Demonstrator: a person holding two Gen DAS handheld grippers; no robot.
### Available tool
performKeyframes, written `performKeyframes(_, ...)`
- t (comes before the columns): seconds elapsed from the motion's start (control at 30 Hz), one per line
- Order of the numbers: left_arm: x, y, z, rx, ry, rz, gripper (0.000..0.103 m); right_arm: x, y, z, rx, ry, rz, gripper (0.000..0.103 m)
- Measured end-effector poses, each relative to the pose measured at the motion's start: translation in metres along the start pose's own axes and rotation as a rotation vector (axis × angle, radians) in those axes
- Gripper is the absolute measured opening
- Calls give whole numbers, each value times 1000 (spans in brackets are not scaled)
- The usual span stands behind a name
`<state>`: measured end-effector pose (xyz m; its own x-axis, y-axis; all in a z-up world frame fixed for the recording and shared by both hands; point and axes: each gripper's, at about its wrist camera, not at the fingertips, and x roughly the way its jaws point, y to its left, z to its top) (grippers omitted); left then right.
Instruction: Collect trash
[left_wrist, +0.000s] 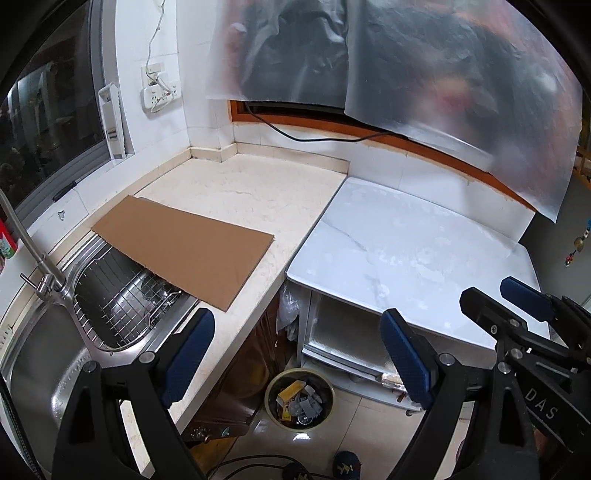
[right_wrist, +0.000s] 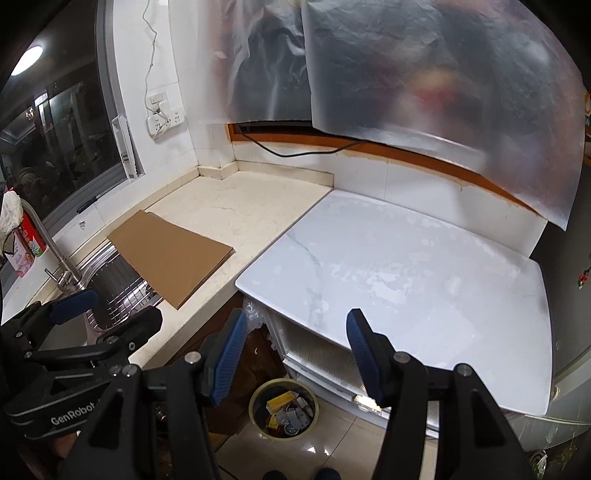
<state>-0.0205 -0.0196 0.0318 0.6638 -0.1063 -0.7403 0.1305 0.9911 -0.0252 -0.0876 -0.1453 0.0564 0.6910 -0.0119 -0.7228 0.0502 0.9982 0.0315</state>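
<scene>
A round trash bin (left_wrist: 299, 398) stands on the tiled floor below the counter's edge, holding several scraps, among them a yellow box and grey pieces. In the right wrist view the bin (right_wrist: 283, 411) also lies low between the fingers. My left gripper (left_wrist: 299, 354) is open and empty, high above the bin. My right gripper (right_wrist: 295, 354) is open too, with nothing between its blue pads (right_wrist: 229, 354). Each gripper shows in the other's view: the right gripper (left_wrist: 506, 301) at the right edge, the left gripper (right_wrist: 107, 312) at the left. A flat brown cardboard sheet (left_wrist: 184, 251) lies on the beige counter, overhanging the sink.
A white marble-look tabletop (left_wrist: 406, 251) fills the right side, with a white cabinet under it. The steel sink (left_wrist: 37, 369), faucet (left_wrist: 33, 251) and wire rack (left_wrist: 122, 295) are at the left. Plastic sheeting (left_wrist: 443, 74) hangs over the back wall. A person's shoes (left_wrist: 347, 465) show at the bottom.
</scene>
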Motion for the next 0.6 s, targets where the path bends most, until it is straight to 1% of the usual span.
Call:
performKeyframes(0.23, -3, -3, 8, 6, -34, 10, 90, -4, -2, 6, -3, -34, -2, 57)
performKeyframes(0.6, -3, -3, 9, 5, -34, 24, 90, -4, -3, 7, -1, -34, 5, 57)
